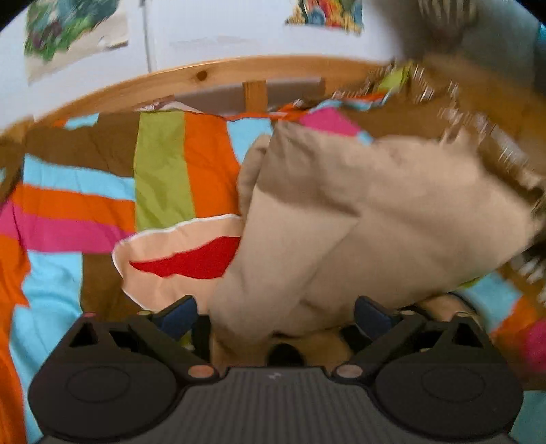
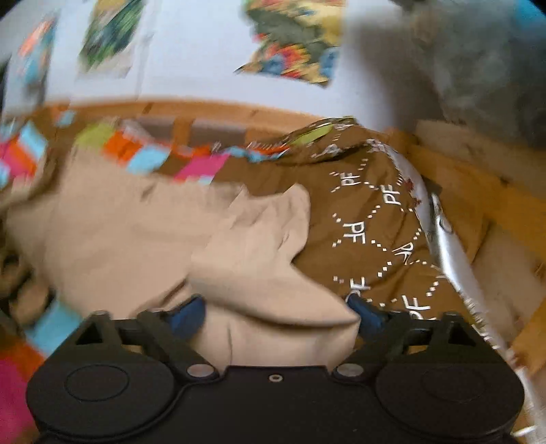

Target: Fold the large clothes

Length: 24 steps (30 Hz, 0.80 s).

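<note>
A wide bedspread [image 1: 160,170] in blocks of orange, pink, light blue, lime green and brown covers the bed and fills most of the left wrist view, running back to a curved wooden bed frame [image 1: 204,73] under a pale wall with colourful posters [image 1: 68,30]. On top of the spread lies the large beige garment [image 1: 358,211], bunched into thick soft folds that run from the middle of the bed toward both cameras; in the right wrist view the same beige cloth [image 2: 170,232] spreads leftward across the bed and rises in a lump at centre. Beside it on the right sits a brown fabric printed with white "PF" letters and dotted diamonds [image 2: 368,218], touching the beige cloth's edge, with a silvery band [image 2: 447,246] along its far side and the wooden frame beyond. A peach piece with a red shape and white piping [image 1: 177,252] lies flat on the spread, its right end tucked under the beige folds. The left gripper [image 1: 276,317] has the beige cloth piled between its blue-padded fingers [image 1: 179,316], which stand wide apart, so it looks released rather than clenched, though the cloth hides the tips. The right gripper [image 2: 276,314] shows the same: blue pads [image 2: 186,316] spread wide, with a beige fold draped between them.
</note>
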{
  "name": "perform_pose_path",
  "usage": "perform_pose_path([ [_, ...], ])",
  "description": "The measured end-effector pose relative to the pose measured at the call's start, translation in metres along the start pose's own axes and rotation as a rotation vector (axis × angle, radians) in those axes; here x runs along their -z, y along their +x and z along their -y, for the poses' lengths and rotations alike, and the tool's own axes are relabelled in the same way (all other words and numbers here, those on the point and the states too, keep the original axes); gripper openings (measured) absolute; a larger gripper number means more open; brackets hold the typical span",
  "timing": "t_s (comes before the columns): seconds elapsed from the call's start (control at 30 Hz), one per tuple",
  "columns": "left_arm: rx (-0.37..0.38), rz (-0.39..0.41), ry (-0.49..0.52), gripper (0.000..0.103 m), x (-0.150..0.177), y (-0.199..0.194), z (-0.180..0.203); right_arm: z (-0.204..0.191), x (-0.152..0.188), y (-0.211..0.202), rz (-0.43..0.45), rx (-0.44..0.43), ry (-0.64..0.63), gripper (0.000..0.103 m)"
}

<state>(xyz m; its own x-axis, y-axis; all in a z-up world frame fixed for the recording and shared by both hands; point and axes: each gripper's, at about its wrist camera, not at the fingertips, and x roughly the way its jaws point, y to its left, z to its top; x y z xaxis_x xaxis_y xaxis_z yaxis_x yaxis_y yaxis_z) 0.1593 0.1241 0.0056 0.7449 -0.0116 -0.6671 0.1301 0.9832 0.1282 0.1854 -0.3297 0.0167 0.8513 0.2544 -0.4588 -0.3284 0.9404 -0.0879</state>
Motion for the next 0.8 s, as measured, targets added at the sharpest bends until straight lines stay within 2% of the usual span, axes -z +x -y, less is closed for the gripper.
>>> perform_pose_path([
  [0.03, -0.030, -0.010, 0.011, 0.092, -0.003, 0.007, 0.002, 0.008, -0.001, 0.005, 0.015, 0.010, 0.066, 0.069],
  [0.07, -0.034, -0.015, -0.003, 0.092, -0.006, 0.011, 0.000, 0.014, 0.000, 0.007, 0.027, 0.026, 0.123, 0.058],
  [0.1, -0.034, -0.004, -0.045, 0.088, -0.010, 0.014, -0.006, 0.023, 0.000, 0.009, 0.035, 0.042, 0.178, 0.053],
  [0.13, -0.049, 0.010, -0.091, 0.086, -0.014, 0.015, -0.013, 0.031, 0.001, 0.011, 0.045, 0.058, 0.230, 0.053],
  [0.23, -0.133, 0.046, -0.255, 0.085, -0.025, 0.016, -0.045, 0.055, 0.009, 0.011, 0.055, 0.117, 0.342, 0.057],
  [0.3, -0.187, 0.045, -0.357, 0.084, -0.027, 0.016, -0.070, 0.062, 0.014, 0.012, 0.053, 0.123, 0.384, 0.065],
  [0.4, -0.197, 0.017, -0.490, 0.085, -0.020, 0.018, -0.097, 0.063, 0.017, 0.015, 0.052, 0.138, 0.383, 0.072],
  [0.5, -0.163, 0.027, -0.560, 0.088, -0.012, 0.011, -0.104, 0.066, 0.018, 0.009, 0.062, 0.151, 0.405, 0.080],
  [0.57, -0.133, 0.055, -0.624, 0.095, -0.006, 0.001, -0.105, 0.069, 0.018, -0.001, 0.064, 0.148, 0.433, 0.082],
  [0.6, -0.099, 0.085, -0.658, 0.098, -0.001, -0.006, -0.105, 0.069, 0.017, -0.007, 0.065, 0.141, 0.447, 0.085],
  [0.67, -0.046, 0.133, -0.685, 0.098, 0.012, -0.019, -0.101, 0.067, 0.016, -0.021, 0.040, 0.127, 0.472, 0.089],
  [0.77, 0.011, 0.108, -0.648, 0.088, 0.027, -0.024, -0.090, 0.060, 0.016, -0.036, -0.075, 0.149, 0.512, 0.087],
  [0.8, 0.027, 0.084, -0.630, 0.081, 0.032, -0.024, -0.084, 0.058, 0.019, -0.040, -0.090, 0.143, 0.531, 0.085],
])
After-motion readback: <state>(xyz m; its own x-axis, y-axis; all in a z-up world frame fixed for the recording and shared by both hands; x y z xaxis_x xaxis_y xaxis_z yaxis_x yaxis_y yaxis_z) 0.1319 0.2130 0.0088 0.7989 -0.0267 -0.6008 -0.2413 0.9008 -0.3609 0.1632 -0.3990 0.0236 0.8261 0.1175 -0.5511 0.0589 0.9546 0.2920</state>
